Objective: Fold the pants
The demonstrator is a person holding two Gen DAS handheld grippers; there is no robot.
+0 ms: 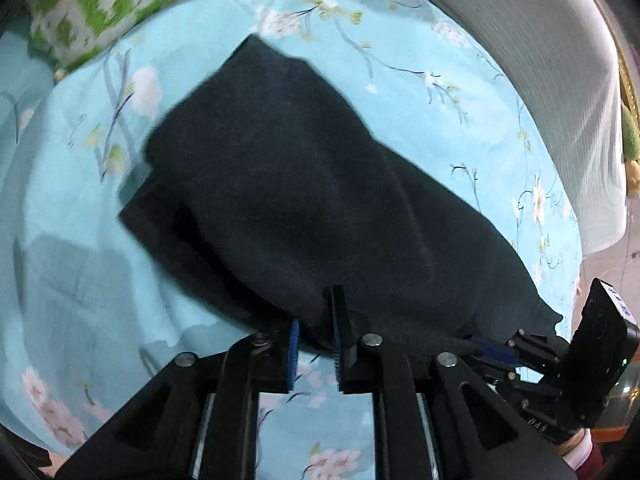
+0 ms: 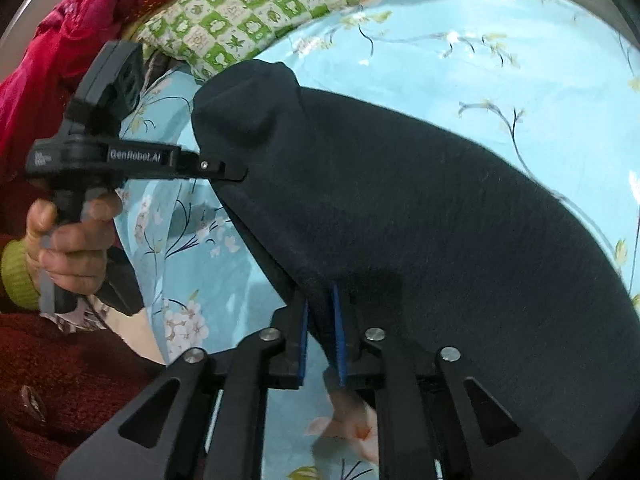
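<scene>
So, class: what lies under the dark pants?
Under the pants is a blue floral sheet, visible around them. Both grippers, left and right, pinch their near edge. Whatever is directly beneath is covered.

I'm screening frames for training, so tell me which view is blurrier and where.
Left wrist view: motion smear on the green checked pillow and the dark navy pants edges. Right wrist view: sharper, the pillow pattern crisp; both bend at the fisheye rim.

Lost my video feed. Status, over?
Left gripper and right gripper both clamped on the dark pants edge. Pants lifted over the floral bedsheet. Green pillow beyond, not obstructing.
</scene>
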